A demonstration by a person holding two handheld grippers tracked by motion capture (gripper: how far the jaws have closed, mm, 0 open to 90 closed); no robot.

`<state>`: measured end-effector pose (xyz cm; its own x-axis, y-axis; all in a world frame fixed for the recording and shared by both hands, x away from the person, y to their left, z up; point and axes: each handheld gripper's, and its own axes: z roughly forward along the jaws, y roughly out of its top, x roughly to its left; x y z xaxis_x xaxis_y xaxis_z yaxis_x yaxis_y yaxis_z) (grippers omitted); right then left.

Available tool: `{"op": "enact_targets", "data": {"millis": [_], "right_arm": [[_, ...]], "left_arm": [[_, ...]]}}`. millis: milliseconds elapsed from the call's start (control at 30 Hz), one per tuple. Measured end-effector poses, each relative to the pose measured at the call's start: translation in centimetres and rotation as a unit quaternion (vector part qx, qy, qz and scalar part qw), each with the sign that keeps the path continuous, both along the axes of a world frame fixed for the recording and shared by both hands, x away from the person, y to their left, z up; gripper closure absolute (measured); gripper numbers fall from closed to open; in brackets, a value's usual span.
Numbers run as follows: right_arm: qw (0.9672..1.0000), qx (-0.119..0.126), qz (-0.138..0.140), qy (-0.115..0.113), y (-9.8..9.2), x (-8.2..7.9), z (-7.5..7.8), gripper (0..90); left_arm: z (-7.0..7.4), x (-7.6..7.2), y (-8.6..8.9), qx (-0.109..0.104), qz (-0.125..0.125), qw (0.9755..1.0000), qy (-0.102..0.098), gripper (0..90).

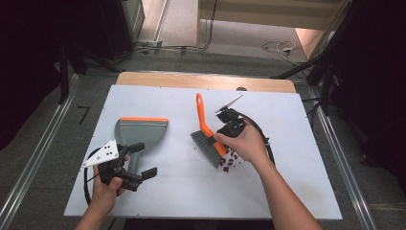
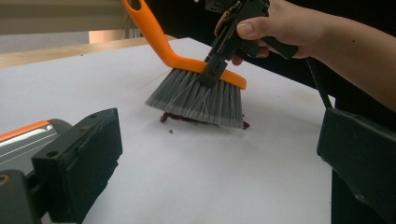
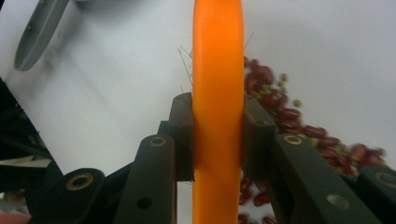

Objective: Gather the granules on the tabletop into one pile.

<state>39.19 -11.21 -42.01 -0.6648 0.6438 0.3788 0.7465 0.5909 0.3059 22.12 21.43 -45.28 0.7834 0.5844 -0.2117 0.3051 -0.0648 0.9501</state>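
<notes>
Scene: I work a brush [image 1: 208,136] over a white table [image 1: 158,191], sweeping a spill of red beans [image 1: 231,160]; the brush is my landmark here.
Right gripper [image 1: 229,128]: clamped on the orange back of the brush just above the bristles. In the right gripper view the jaws press the orange spine [image 3: 217,112] from both sides. I grip low so that the bristles answer directly to my wrist.
Brush: tilted, handle rising away from me, bristle tips [image 2: 198,100] touching the table, so the broad grey edge rakes rather than skips.
Beans: in a loose dark-red heap under and just behind the bristles, on the side nearer my right hand [image 1: 245,141]; a few greenish ones mixed in.
Dustpan [image 1: 140,132]: well to the left of the brush, orange lip facing away from me, grey handle [image 1: 135,155] pointing toward me.
Left gripper [image 1: 141,160]: jaws apart, holding nothing, at the dustpan handle, well left of the brush. I judge it waits there to take the pan.
Next, as I judge: push the heap leftward toward the pan.
</notes>
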Motion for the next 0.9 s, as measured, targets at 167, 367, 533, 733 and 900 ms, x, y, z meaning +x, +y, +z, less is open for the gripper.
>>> {"op": "enact_targets", "data": {"millis": [167,367,533,733,900], "right_arm": [[0.9993,0.004,0.012,0.034,2.7,0.0,-1.3,68.8],[0.9978,-0.002,-0.044,0.05,3.0,1.1,-2.4,68.7],[0.9962,-0.011,-0.06,0.063,2.1,1.5,-2.5,68.7],[0.995,-0.017,-0.08,0.058,0.7,1.6,-2.5,68.7],[0.9943,-0.02,-0.091,0.052,-0.7,1.7,-2.4,68.7]], "left_arm": [[0.0,-0.1,0.0,-0.002,-0.001,1.0,-0.001,1.0],[0.1,-0.1,0.2,-0.006,0.001,1.0,-0.002,1.0],[0.1,0.0,0.3,-0.004,0.001,1.0,-0.001,1.0],[0.0,-0.1,0.0,-0.002,-0.001,1.0,-0.001,1.0],[0.0,-0.1,-0.1,0.001,-0.001,1.0,0.0,1.0]]}}
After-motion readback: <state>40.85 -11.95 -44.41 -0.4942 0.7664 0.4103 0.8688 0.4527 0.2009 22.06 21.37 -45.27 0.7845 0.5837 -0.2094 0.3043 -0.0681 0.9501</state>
